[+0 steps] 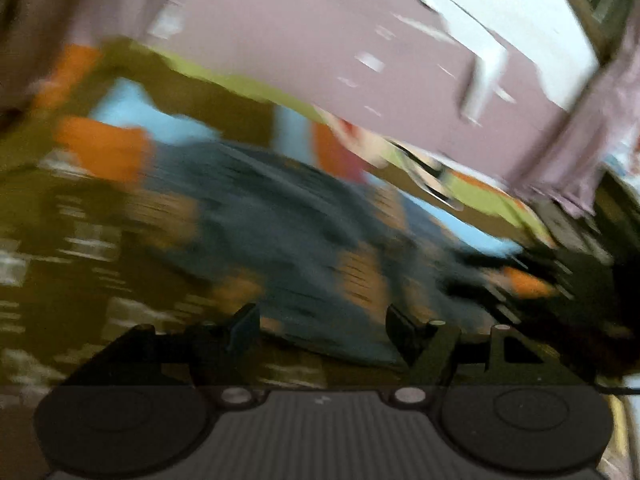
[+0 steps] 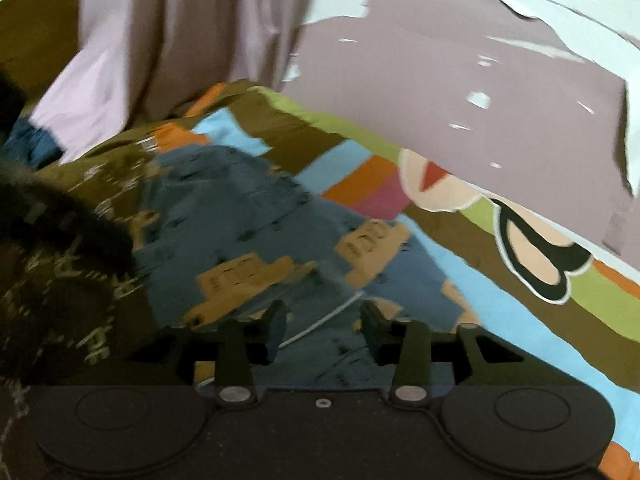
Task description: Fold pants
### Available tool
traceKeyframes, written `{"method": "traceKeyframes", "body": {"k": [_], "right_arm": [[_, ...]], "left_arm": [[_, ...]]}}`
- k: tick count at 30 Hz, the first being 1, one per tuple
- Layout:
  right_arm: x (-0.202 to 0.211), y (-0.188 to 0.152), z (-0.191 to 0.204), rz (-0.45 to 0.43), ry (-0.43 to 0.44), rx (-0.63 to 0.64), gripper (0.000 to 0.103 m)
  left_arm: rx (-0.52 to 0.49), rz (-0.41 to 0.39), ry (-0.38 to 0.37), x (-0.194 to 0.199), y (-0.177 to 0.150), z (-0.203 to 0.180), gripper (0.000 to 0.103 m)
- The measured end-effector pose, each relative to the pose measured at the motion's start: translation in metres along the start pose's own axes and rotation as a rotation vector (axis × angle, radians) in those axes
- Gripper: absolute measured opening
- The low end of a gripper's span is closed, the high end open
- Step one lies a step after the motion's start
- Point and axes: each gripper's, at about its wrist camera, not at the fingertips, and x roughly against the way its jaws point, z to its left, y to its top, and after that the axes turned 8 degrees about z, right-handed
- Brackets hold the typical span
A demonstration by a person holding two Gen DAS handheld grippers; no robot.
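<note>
Right now the blue pants (image 2: 248, 216) lie on a bed, on a sheet (image 2: 520, 320) with many colours: brown, light blue, orange, green and pink. The pants have tan patches shaped like little trucks. They look bunched up, not flat. A thin white string (image 2: 328, 318) on the pants runs across the gap between the right tool's fingers.

The right gripper (image 2: 323, 324) hangs just over the near edge of the pants. Its two black fingers stand apart. Nothing is pinched between them; the cloth lies under them.

The left gripper (image 1: 323, 330) also has its fingers spread wide. The pants (image 1: 280, 232) lie in front of it and under it. That picture is very blurry, so I cannot tell if the fingertips touch the cloth. No cloth is squeezed between them.

Behind the bed is a dusty pink wall (image 2: 440, 92) with paint peeling off in white bits. A pale pink curtain (image 2: 160, 40) hangs on the left and comes down to the bed. At the far left, something dark and fuzzy (image 2: 52, 216) sits close to the right camera; I cannot tell what it is.
</note>
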Motion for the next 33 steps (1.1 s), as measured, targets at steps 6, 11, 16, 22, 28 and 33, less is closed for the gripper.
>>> {"method": "traceKeyframes", "body": {"k": [6,11,16,22,28,33], "right_arm": [[-0.008,-0.001,0.010,0.055,0.029,-0.013,0.051],[-0.017,-0.004,0.008,0.102,0.043,-0.067,0.052],[-0.020,-0.008,0.009,0.111,0.047,-0.066,0.054],[-0.022,-0.008,0.008,0.115,0.061,-0.073,0.057],[-0.023,-0.008,0.007,0.116,0.068,-0.073,0.058],[-0.024,-0.009,0.008,0.118,0.071,-0.073,0.060]], "left_arm": [[0.245,-0.093,0.036,0.011,0.020,0.061,0.066],[0.345,-0.004,-0.046,-0.011,0.041,0.096,0.071],[0.426,-0.013,-0.142,-0.025,0.045,0.114,0.086],[0.437,-0.038,-0.188,-0.034,0.049,0.120,0.089],[0.401,-0.087,-0.076,-0.030,0.040,0.113,0.052],[0.430,-0.097,-0.021,-0.026,0.036,0.111,0.034]]}}
